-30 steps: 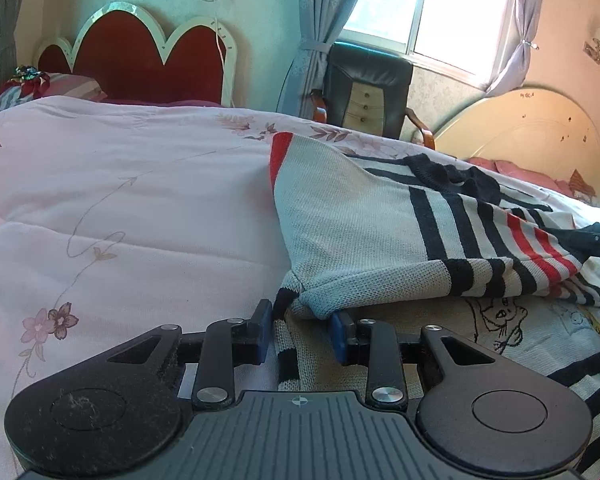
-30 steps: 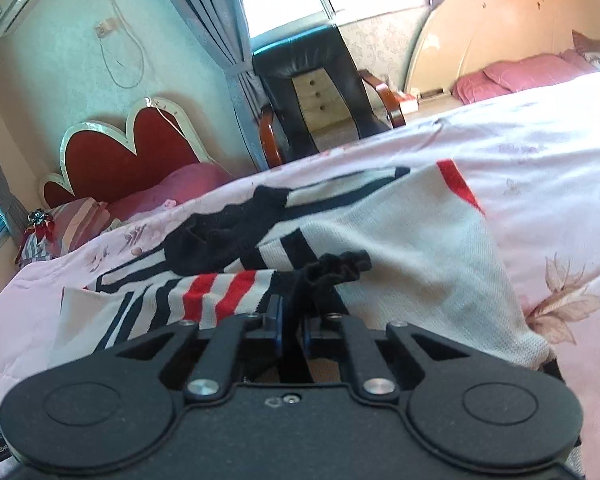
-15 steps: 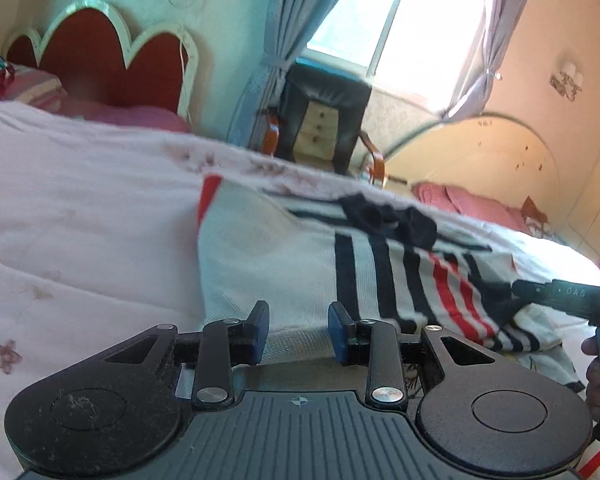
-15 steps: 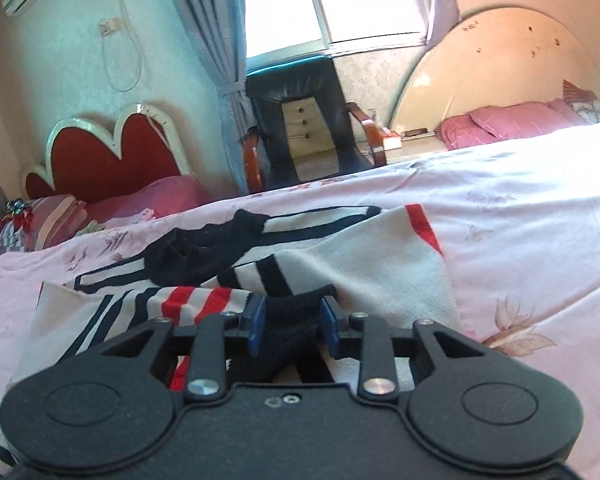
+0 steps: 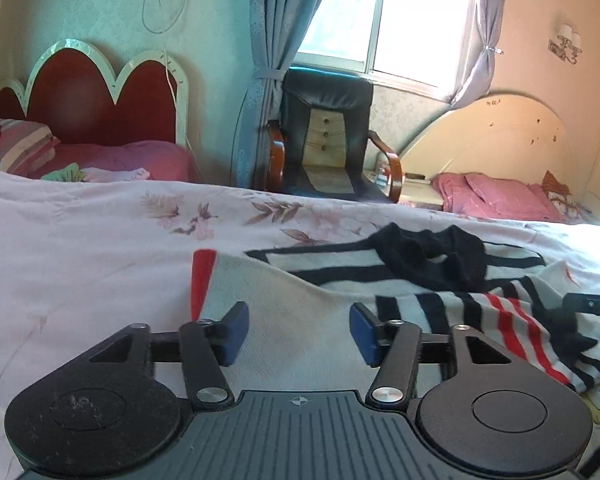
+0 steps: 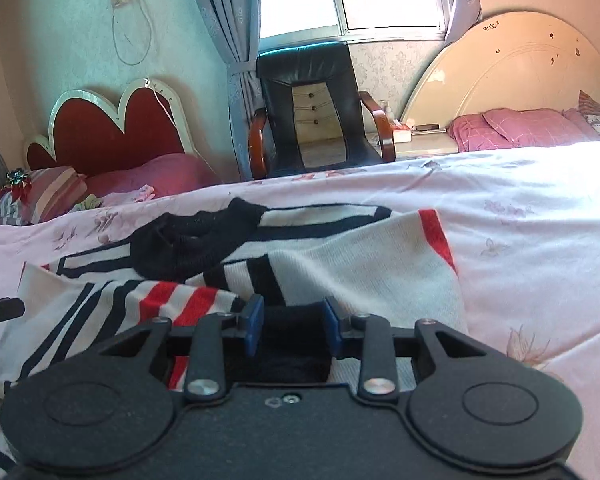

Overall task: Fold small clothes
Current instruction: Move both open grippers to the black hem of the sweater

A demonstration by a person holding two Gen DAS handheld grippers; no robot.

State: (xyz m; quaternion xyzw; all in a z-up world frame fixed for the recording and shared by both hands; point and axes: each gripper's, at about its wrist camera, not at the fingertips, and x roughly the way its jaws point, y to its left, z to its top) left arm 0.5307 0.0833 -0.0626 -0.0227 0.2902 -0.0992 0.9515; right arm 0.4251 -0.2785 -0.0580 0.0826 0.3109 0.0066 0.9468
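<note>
Striped sweater [image 5: 440,300] lies before open left claw [image 5: 298,330].

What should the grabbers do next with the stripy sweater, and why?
Probably lift both grippers clear and check the fold. The left gripper is open with nothing between its fingers, and the right gripper is open too, with the black cuff lying loose between its fingers. The sweater already lies doubled over on the bed, though still rumpled.

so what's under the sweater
The sweater lies on the pink floral quilt. Near the left gripper a yellow-printed cloth peeks out; the rest beneath is covered.
</note>
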